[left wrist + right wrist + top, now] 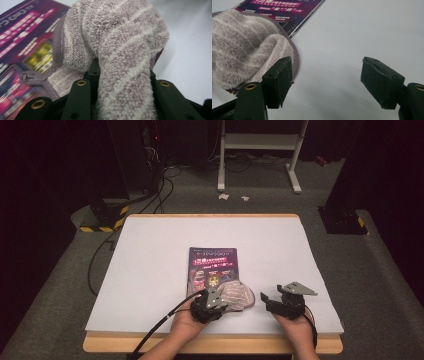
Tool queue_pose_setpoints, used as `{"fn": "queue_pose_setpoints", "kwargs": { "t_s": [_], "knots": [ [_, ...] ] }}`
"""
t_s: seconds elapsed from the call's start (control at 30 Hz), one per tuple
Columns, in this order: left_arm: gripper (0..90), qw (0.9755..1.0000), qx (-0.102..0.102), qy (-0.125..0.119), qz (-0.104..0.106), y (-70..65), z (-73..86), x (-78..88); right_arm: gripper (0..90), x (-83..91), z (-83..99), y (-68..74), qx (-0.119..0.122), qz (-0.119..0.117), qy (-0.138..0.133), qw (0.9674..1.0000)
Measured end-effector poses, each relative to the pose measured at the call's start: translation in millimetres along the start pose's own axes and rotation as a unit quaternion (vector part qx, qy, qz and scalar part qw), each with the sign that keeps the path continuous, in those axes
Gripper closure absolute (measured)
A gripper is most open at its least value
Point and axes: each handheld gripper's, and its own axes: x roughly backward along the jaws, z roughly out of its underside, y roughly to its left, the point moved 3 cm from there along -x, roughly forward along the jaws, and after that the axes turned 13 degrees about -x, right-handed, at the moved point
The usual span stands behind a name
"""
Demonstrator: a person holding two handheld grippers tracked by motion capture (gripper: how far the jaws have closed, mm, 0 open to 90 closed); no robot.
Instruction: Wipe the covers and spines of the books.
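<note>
A: Where is the striped towel (239, 296) sitting?

B: On the white worktop (150, 270), toward the near edge, around six o'clock from the middle. It's a bunched, fuzzy grey-mauve cloth with pale stripes, and its far part lies over the near right corner of the purple magazine (212, 262).

A: And the left tongs (216, 301)?

B: They are at the towel's nine o'clock side in the high view, held in the person's left hand (187, 322). In the left gripper view a thick twisted fold of the towel (120, 57) runs straight down between the two black jaws, which are drawn in close and pinch it. The cloth fills the gap between them.

A: The magazine?

B: Flat on the worktop at the centre, cover up, with pink and white lettering. From the left gripper view it (22, 50) lies at about ten o'clock, behind the towel.

A: What about the right tongs (270, 300)?

B: At roughly three o'clock from the towel, just beside it and not touching it. In the right gripper view the jaws (325, 82) stand wide apart with bare white worktop (352, 37) between them. The towel (247, 57) sits at their ten o'clock, past the left jaw, with the magazine's edge (287, 10) farther off at eleven.

A: Anything held on that side?

B: Nothing; the pads (382, 80) are clear.
</note>
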Motion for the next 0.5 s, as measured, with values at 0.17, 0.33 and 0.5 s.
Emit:
{"fn": "queue_pose_setpoints", "kwargs": {
  "t_s": [0.17,0.33,0.5],
  "knots": [
    [63.9,1.0000,-0.007,-0.002,0.002,-2.9,-5.8,-5.4,25.7,0.6,-0.5,-0.7,-0.002,-0.001,-0.002,1.0000],
    [64.0,1.0000,-0.007,-0.004,0.002,-0.8,-0.3,-1.6,25.7,1.2,-0.9,-1.5,-0.002,0.000,-0.004,1.0000],
    [64.0,1.0000,-0.002,0.000,-0.007,7.4,12.3,8.5,25.7,2.0,-0.7,-2.3,-0.002,0.001,-0.005,1.0000]
  ]
}}
